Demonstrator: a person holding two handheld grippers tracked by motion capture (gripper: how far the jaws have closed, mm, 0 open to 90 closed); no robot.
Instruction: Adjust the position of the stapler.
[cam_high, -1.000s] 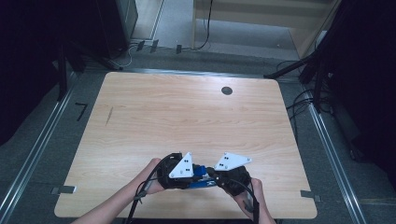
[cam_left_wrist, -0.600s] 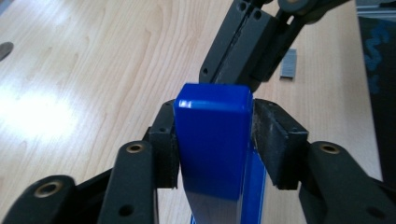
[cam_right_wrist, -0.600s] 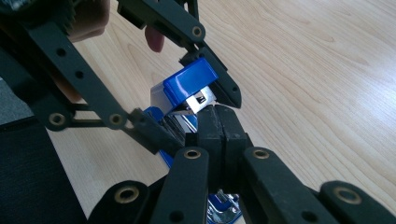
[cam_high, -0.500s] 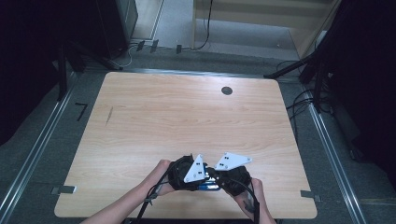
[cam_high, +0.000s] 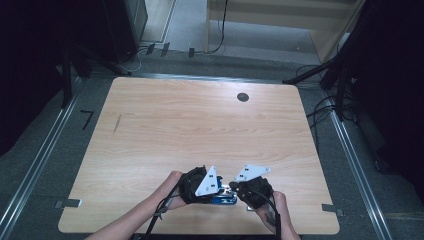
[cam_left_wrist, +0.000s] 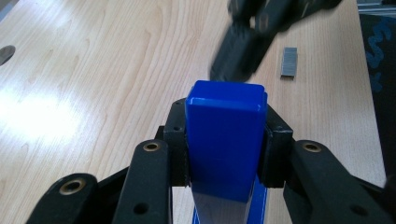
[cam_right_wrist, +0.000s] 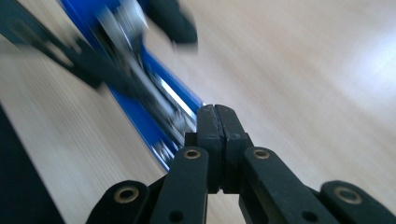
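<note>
glossy blue stapler (cam_left_wrist: 225, 140) — boxy, smooth plastic — on pale woodgrain table (cam_left_wrist: 93, 70).

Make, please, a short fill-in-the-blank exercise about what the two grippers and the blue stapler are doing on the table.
1. The left gripper is clamped on the top of a stapler whose colour is ____.
2. The jaws of the right gripper are fully ____, with nothing between them.
3. The small grey strip of staples lies on the ____ table.

Missing words: blue; shut; wooden
</note>
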